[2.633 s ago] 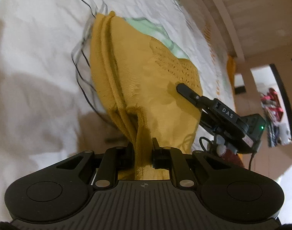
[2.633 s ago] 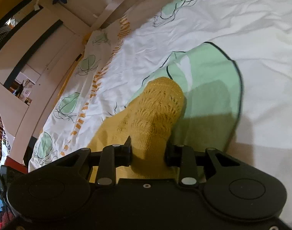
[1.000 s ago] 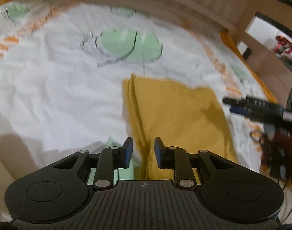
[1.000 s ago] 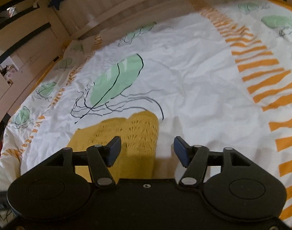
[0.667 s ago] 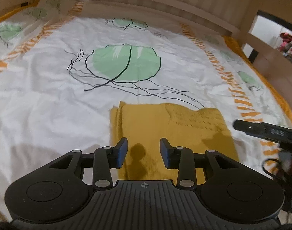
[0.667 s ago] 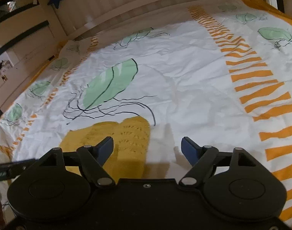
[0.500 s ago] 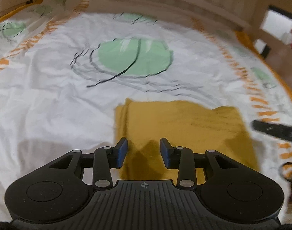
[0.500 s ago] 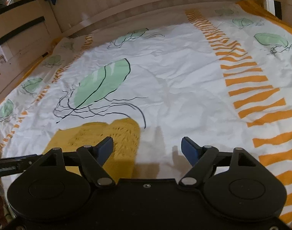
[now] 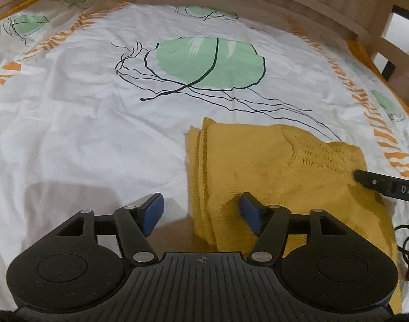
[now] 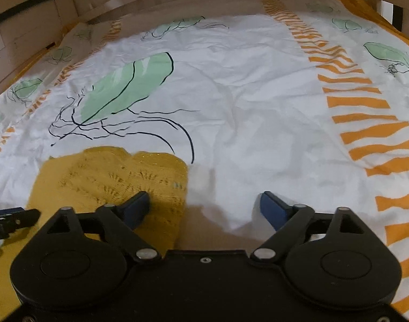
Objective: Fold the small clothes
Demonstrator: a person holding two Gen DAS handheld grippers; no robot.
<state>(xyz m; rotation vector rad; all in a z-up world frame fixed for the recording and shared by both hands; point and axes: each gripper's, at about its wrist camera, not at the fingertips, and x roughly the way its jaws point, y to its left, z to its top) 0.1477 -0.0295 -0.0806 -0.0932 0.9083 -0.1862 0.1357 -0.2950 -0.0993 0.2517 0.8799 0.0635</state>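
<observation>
**Letting go of the folded yellow knit**

The yellow knitted garment (image 9: 279,171) lies folded into a flat, layered rectangle on my white bed sheet (image 9: 83,112), near me, just below a green leaf print (image 9: 209,63). Its stacked edges face left; a lacy patterned part sits at the right.

My left gripper (image 9: 201,212) hovers over the garment's left edge, its jaws opening, the cloth beneath them but not pinched. My right gripper (image 10: 204,206) is over the garment's right edge, jaws opening wide, holding nothing.

I judge this fold as just laid down. Next, I would either smooth it or take an edge for another fold, lifting every layer together.
</observation>
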